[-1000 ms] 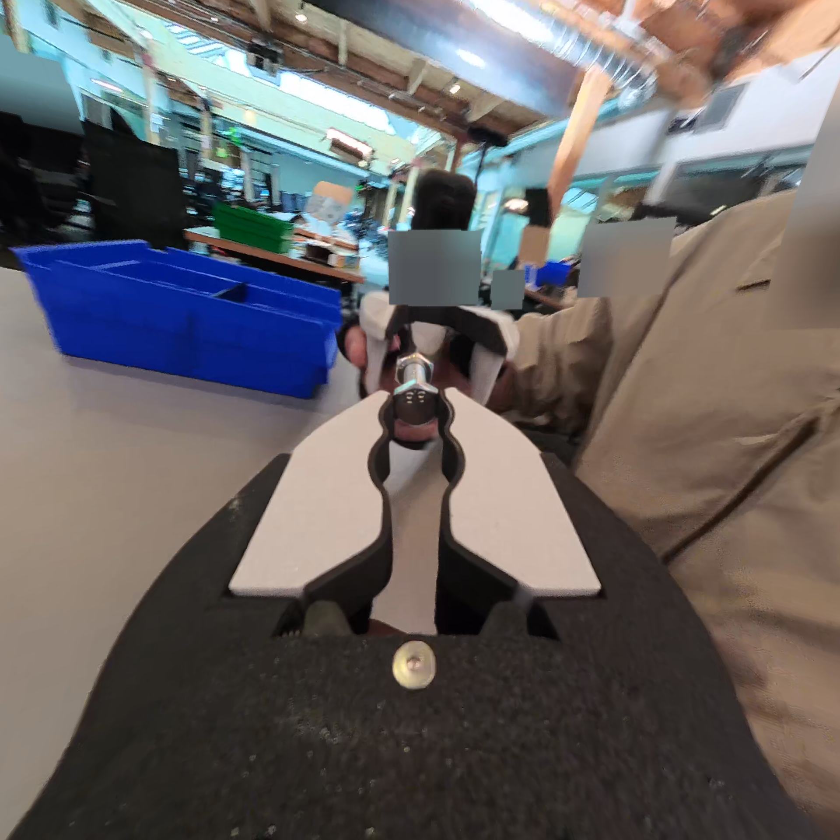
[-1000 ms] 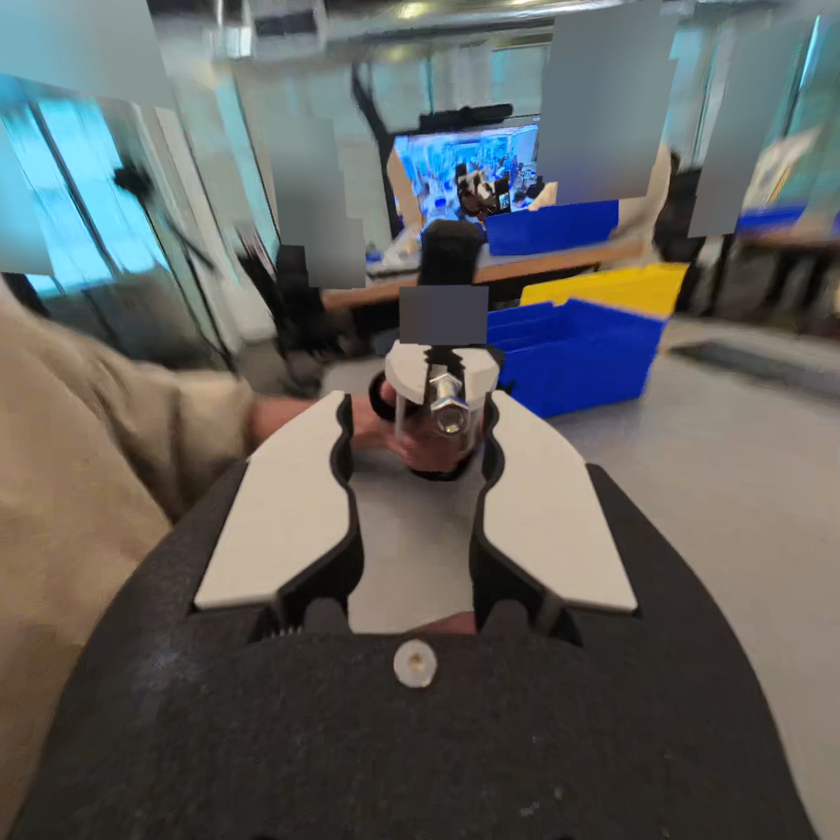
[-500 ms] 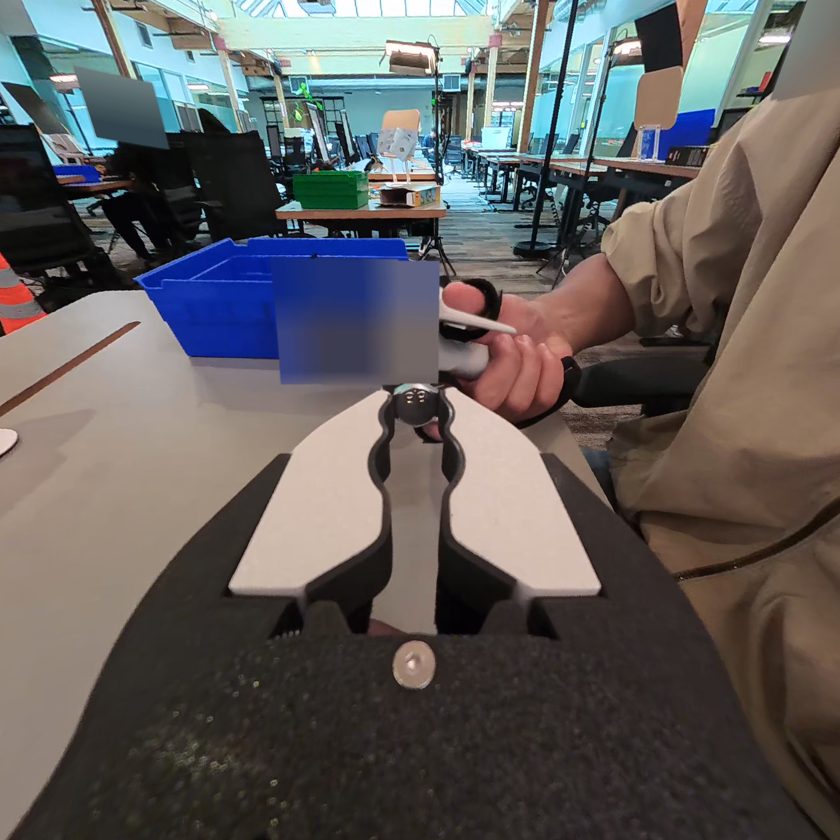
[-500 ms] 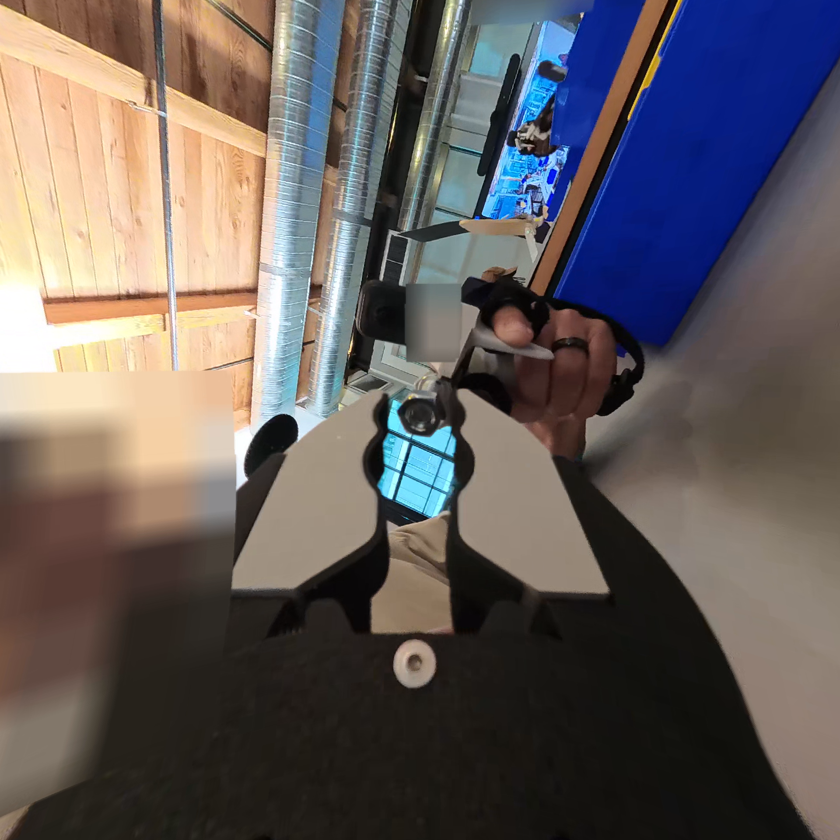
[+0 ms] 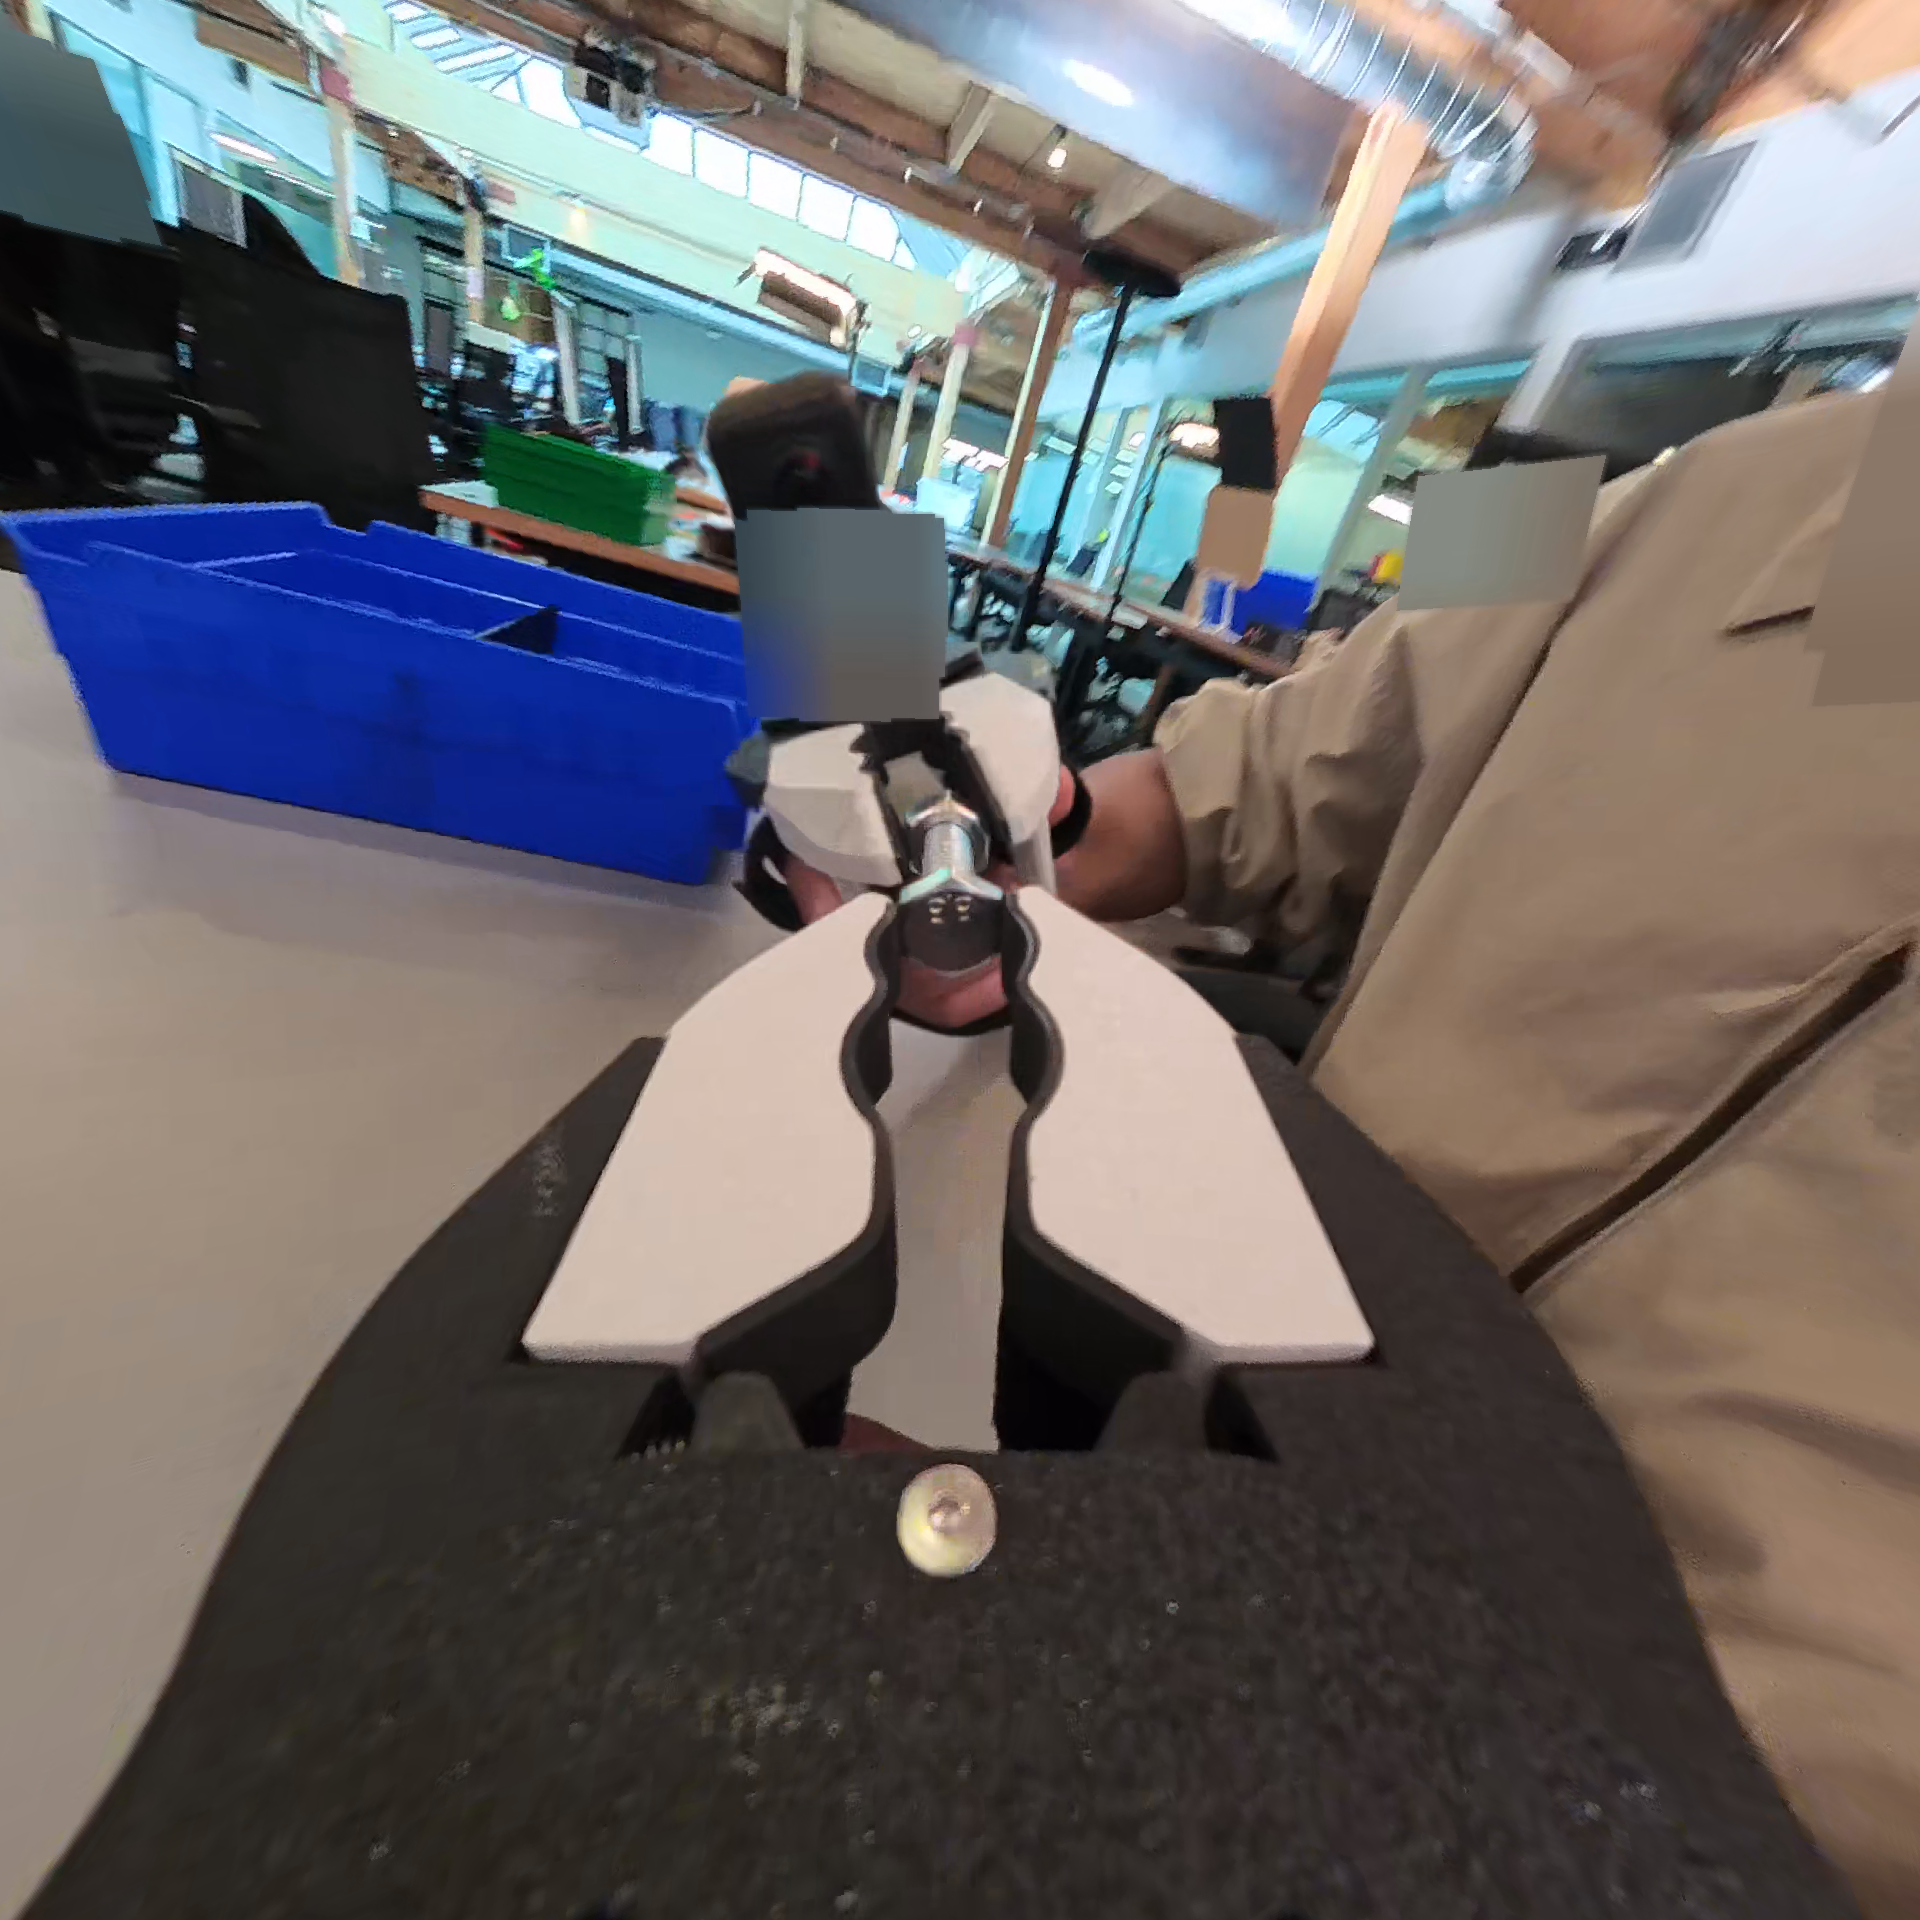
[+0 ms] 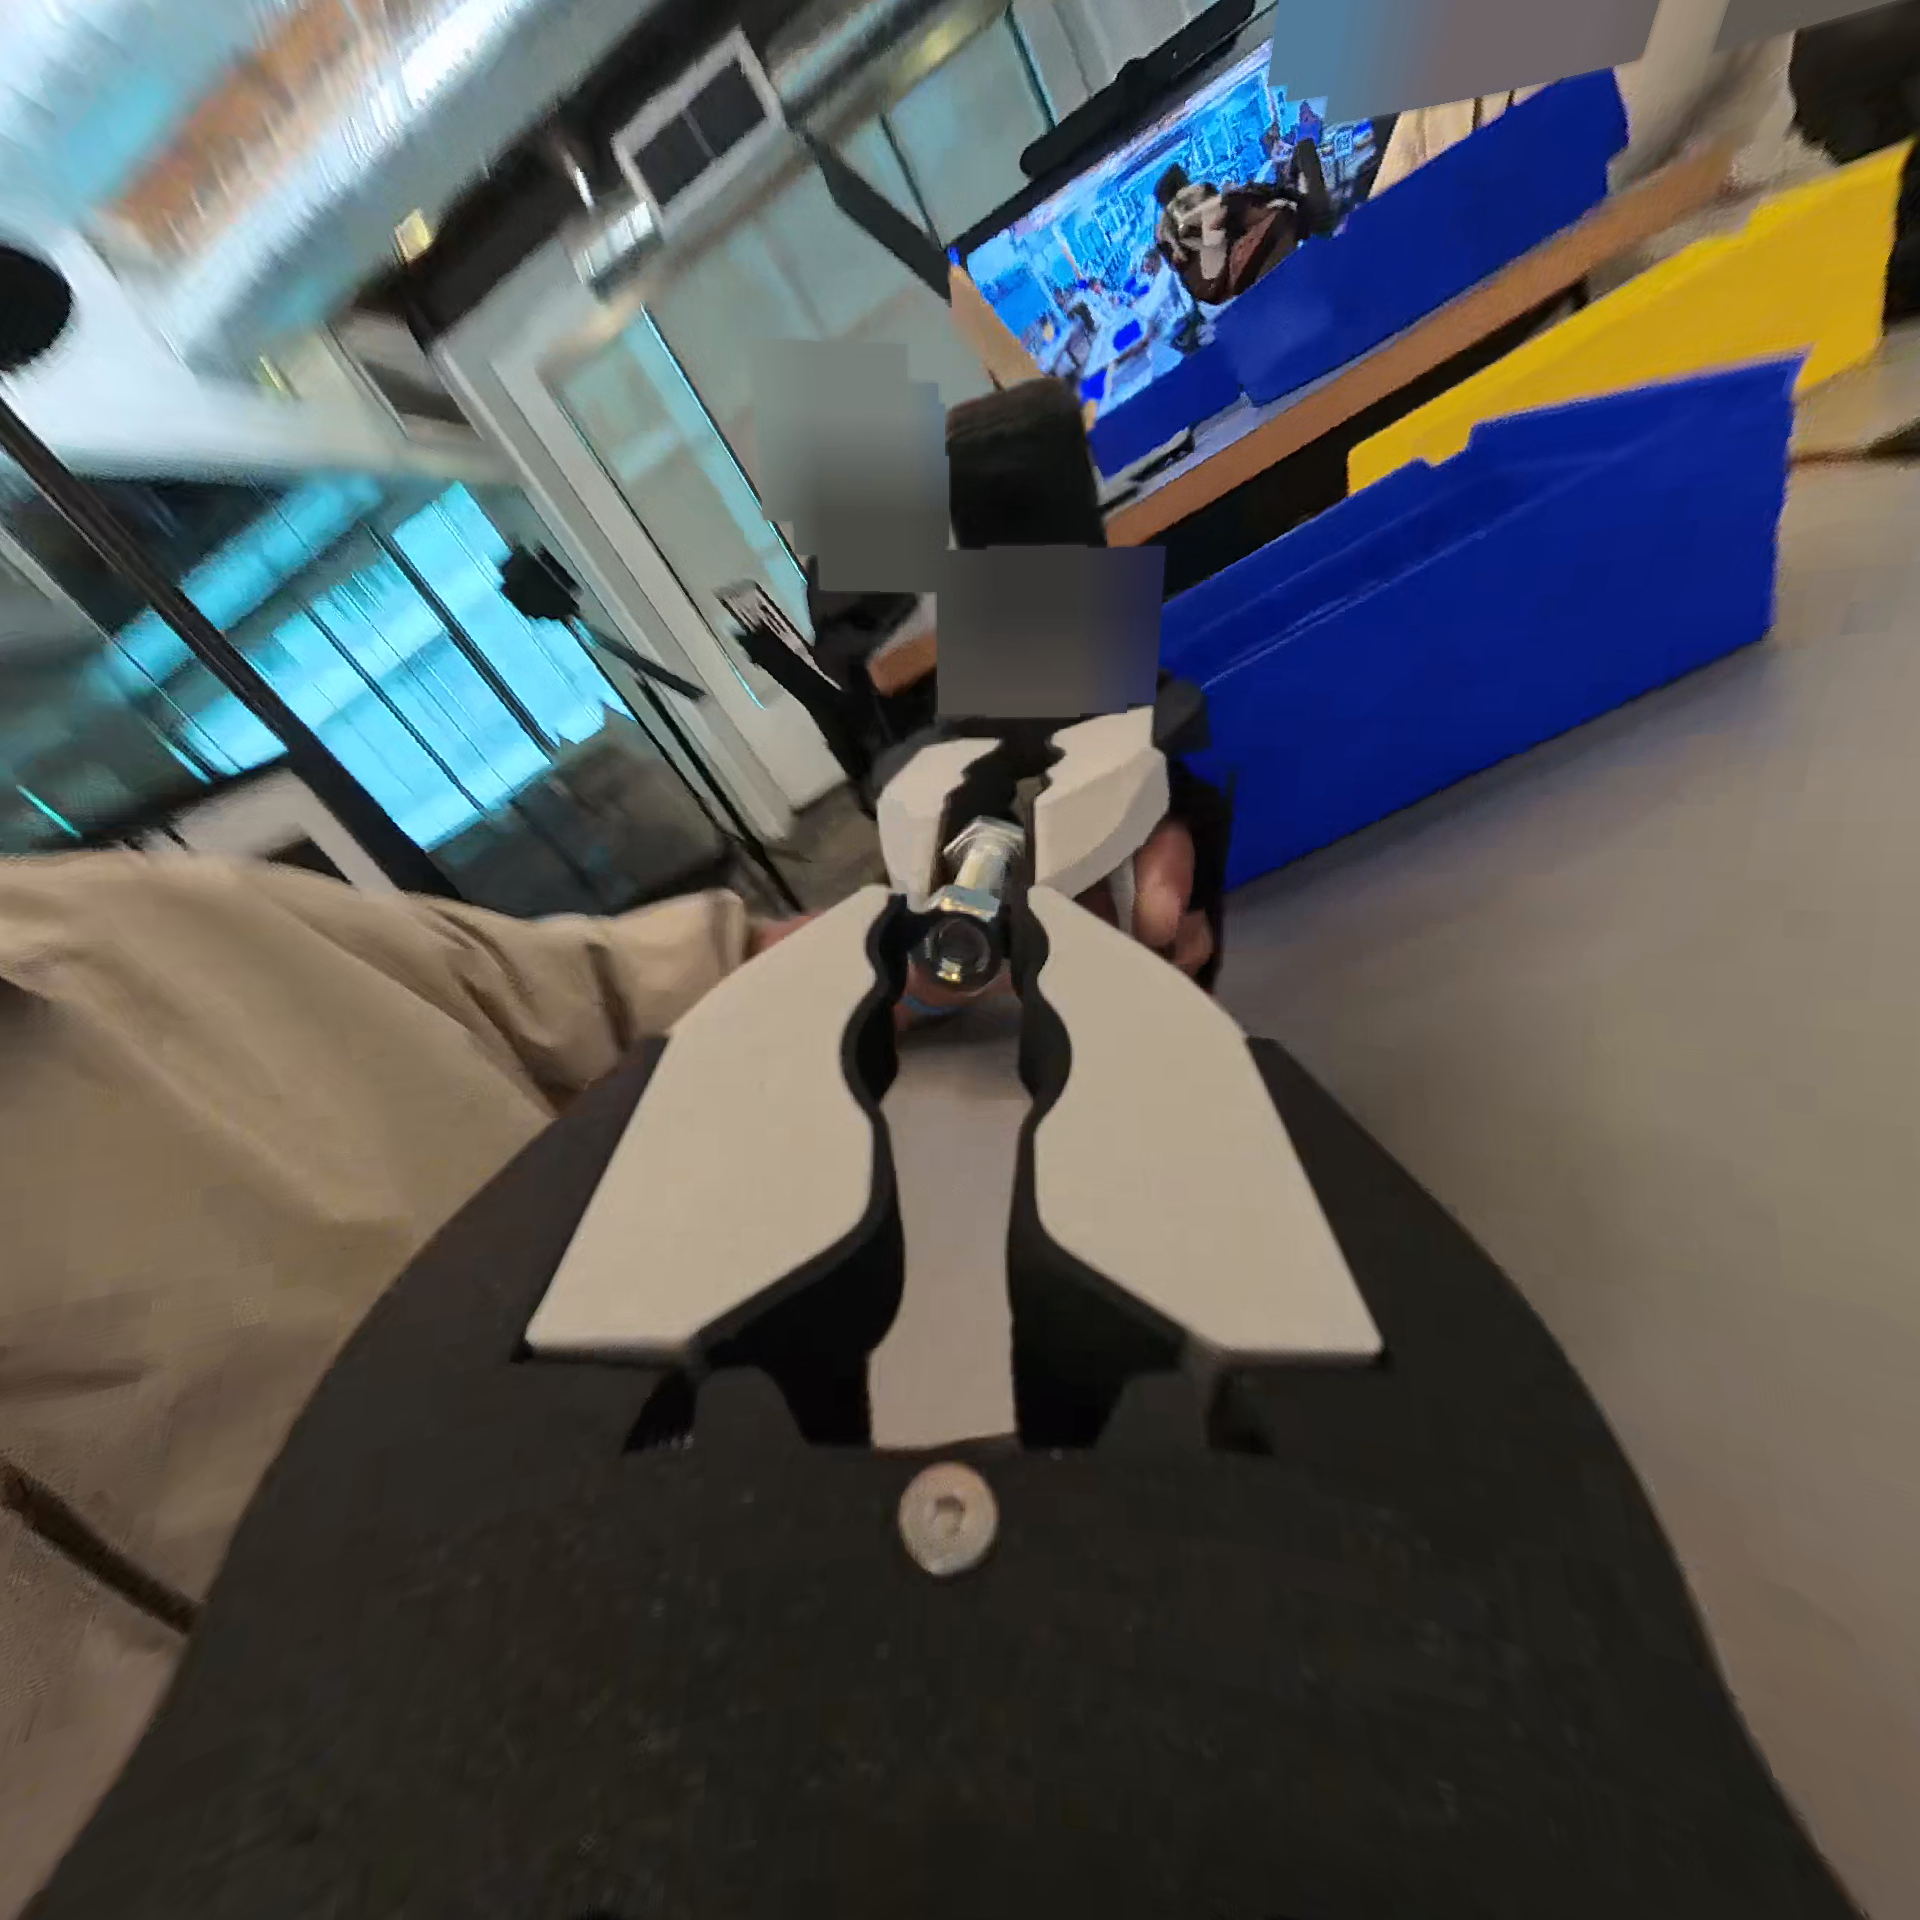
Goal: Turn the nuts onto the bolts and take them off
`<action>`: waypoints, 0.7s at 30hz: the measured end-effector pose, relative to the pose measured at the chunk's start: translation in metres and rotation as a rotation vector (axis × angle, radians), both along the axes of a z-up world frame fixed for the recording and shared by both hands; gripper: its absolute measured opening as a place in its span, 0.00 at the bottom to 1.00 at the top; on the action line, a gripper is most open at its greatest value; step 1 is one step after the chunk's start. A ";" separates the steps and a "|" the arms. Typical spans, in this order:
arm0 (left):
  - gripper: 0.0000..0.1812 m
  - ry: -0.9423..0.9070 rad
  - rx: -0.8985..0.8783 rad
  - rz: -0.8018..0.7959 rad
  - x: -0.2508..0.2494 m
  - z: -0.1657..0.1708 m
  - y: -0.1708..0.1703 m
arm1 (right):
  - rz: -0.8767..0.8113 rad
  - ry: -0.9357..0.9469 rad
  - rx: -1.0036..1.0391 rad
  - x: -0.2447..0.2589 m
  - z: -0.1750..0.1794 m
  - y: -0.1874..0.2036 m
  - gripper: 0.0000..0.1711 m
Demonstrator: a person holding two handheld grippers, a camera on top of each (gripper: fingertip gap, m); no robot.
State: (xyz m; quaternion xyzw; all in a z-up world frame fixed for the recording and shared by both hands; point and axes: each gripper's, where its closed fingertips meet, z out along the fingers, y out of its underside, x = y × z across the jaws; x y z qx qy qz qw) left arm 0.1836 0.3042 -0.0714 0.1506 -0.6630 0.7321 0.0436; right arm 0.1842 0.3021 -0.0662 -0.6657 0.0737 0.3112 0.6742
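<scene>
My left gripper [image 5: 951,925] is shut on the hex head of a steel bolt [image 5: 948,940], held above the grey table [image 5: 312,1039]. The bolt's shank points away into my right gripper [image 5: 940,805], which faces me. In the right wrist view my right gripper [image 6: 958,935] is shut on a steel nut [image 6: 961,948] on the end of the bolt [image 6: 977,868]. The left gripper [image 6: 987,821] shows behind it, holding the bolt's far end. The two grippers are tip to tip with the bolt in line between them.
A blue bin [image 5: 395,686] stands on the table at the back left; it also shows in the right wrist view [image 6: 1507,623], with a yellow bin [image 6: 1662,312] behind. A person's beige sleeve [image 5: 1558,935] fills the right side. Desks and chairs stand beyond the table. The tips of both grippers are at nearly the same place.
One second ago my right gripper was open around the nut. It shut on the nut, rolled far over, and is now rolled back near level, still shut. My left gripper kept hold of the bolt head.
</scene>
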 end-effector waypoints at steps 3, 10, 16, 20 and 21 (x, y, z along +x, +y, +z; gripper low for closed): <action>0.09 0.074 -0.069 -0.072 -0.003 0.002 -0.001 | -0.026 -0.313 -0.003 -0.004 0.000 -0.001 0.11; 0.09 0.171 -0.145 -0.192 -0.010 0.004 0.000 | -0.071 -1.078 0.001 -0.012 -0.001 -0.002 0.11; 0.09 0.201 -0.170 -0.219 -0.010 0.005 0.002 | -0.132 -1.642 0.010 -0.011 -0.003 0.000 0.11; 0.09 0.217 -0.164 -0.257 -0.015 0.004 0.000 | -0.153 -1.887 0.077 -0.017 -0.006 -0.002 0.11; 0.09 0.224 -0.164 -0.273 -0.017 0.003 0.000 | -0.162 -1.960 0.097 -0.019 -0.006 -0.002 0.11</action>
